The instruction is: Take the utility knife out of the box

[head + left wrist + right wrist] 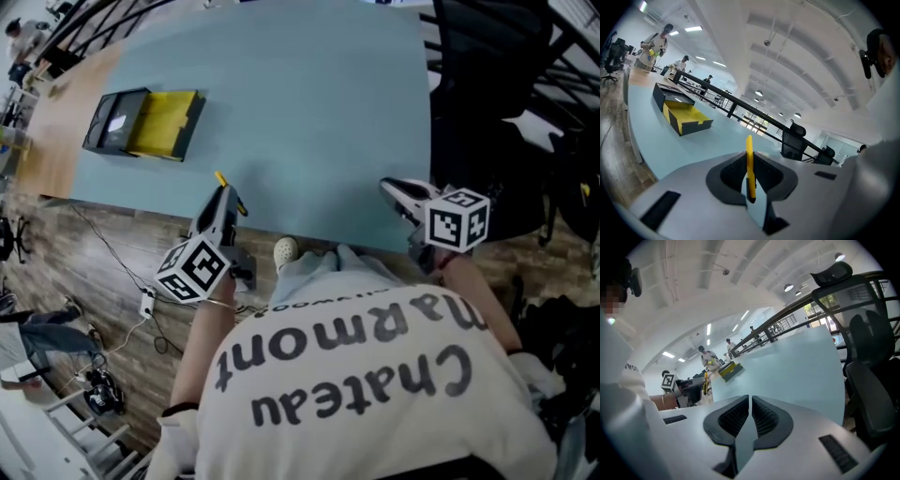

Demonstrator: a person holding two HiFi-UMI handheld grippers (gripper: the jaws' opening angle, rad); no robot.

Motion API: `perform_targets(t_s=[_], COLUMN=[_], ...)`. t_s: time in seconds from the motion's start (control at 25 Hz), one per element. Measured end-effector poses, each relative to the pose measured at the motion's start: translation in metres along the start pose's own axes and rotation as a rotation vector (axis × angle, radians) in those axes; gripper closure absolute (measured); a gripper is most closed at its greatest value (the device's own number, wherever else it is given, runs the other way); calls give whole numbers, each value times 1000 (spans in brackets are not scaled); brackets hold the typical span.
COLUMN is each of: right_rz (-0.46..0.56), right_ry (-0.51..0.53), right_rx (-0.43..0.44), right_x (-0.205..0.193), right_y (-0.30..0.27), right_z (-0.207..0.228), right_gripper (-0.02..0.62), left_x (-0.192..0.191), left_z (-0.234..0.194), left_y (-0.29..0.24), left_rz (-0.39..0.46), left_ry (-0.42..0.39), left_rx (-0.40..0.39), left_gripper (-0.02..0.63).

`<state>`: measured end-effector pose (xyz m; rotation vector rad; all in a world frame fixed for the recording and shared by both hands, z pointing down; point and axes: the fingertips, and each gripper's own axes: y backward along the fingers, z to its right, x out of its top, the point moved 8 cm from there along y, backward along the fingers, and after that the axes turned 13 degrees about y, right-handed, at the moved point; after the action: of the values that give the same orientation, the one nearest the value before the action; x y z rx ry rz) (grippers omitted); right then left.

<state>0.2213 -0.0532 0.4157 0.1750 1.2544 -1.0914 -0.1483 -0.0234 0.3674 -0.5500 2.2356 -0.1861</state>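
Note:
The open box (145,124), with a black lid and a yellow tray, lies at the far left of the teal table (309,112). In the left gripper view the box (680,114) sits well ahead to the left. My left gripper (225,189) hovers at the table's near edge, shut on the yellow utility knife (221,180). The thin knife (749,164) stands on edge between the pads of the left gripper (749,158). My right gripper (388,187) is at the near right edge. In its own view the right gripper (750,401) is shut with nothing held.
A black office chair (487,103) stands at the table's right side and shows as a chair (867,362) close by in the right gripper view. Cables and a power strip (147,302) lie on the wooden floor. People (654,47) stand far off behind the table.

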Motion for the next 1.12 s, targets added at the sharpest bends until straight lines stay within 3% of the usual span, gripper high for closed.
perform_targets(t_s=[0.4,1.12], right_rz=[-76,-97], right_ry=[92,63], right_rx=[-5,41], right_x=[8,15], right_y=[-35,-82], right_z=[-6,-24], right_gripper=[551,551], left_x=[11,41], left_z=[-13,-48], left_y=[7,16], left_rz=[-12,3], left_ry=[-57,-30], left_rx=[38,75], left_gripper=[566,566])
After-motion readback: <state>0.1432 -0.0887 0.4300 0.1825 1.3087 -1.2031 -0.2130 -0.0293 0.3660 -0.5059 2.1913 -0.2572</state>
